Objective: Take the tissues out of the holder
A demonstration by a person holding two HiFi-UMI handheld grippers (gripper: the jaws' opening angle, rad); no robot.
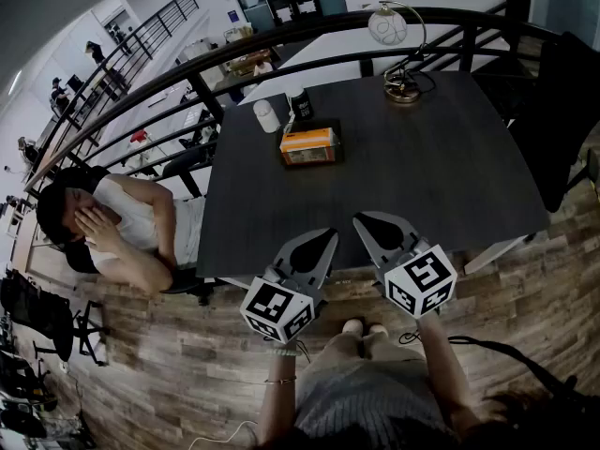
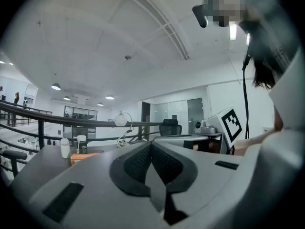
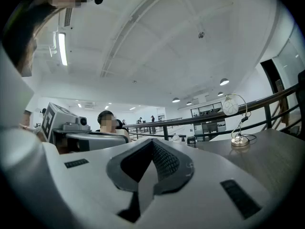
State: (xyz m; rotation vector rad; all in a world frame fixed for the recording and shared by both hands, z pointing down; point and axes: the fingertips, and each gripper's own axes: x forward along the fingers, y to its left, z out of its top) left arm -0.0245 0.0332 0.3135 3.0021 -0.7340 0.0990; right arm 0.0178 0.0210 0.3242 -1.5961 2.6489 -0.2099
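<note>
The tissues point(image 1: 307, 140), an orange pack, sit in a dark holder point(image 1: 284, 160) on the far left part of the dark surface point(image 1: 441, 176). Just behind the holder stand a white bottle point(image 1: 267, 116) and a small dark container point(image 1: 301, 107). A desk lamp point(image 1: 403, 91) with a round shade stands at the far edge, near the black railing point(image 1: 309, 34).

Both claws are at the surface's near edge, well apart from the holder. The left claw point(image 1: 326, 235) has its jaws pressed together with nothing between them, and so does the right claw point(image 1: 364, 219). They point side by side toward the holder. A seated person point(image 1: 131, 232) is beside the surface, on its left.
</note>
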